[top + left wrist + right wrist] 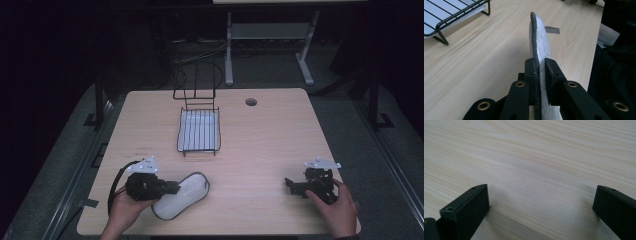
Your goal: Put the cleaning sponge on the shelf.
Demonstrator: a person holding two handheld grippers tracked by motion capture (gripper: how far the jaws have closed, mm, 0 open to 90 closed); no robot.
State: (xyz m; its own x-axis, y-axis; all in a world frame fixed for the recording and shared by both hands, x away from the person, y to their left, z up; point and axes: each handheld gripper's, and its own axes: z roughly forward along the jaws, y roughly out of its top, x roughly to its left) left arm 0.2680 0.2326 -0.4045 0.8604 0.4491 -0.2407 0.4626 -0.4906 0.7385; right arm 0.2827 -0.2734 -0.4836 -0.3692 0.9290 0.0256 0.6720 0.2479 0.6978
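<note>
A: Item one, the left gripper (172,187). Condition?

B: Jaws drawn in narrow on the edge of a white insole (181,196) with dark stitched trim. The left gripper view has both pads pinching that rim, so it counts as held. The insole (541,47) stands on edge there, rising away from the jaws above the table (474,62).

A: Location of the insole?

B: Near front-left of the table (260,140), close to the person's left hand (122,210). In the high view it lies slanted, heel end towards the gripper. Whether the far end rests on the wood cannot be told.

A: Item two, the right gripper (295,187).

B: Jaws wide apart, nothing between them. The right gripper view has bare wood under both black jaws. It sits at front-right in the person's right hand (340,207), well apart from the insole.

A: Item three?

B: One black wire rack (199,131) with a pale lining, at centre back of the table, a tall wire frame behind it. Nothing in it. Well apart from the insole.

A: Progress entry?

B: Judged: pick-up achieved, since the grip is made. Left to do, if the rack is the destination: carry the insole across and set it in. That destination is a guess from the layout. The right gripper has no part in hand as yet.

A: Sundries?

B: A small grey tape tab (552,30) on the wood beyond the insole.
</note>
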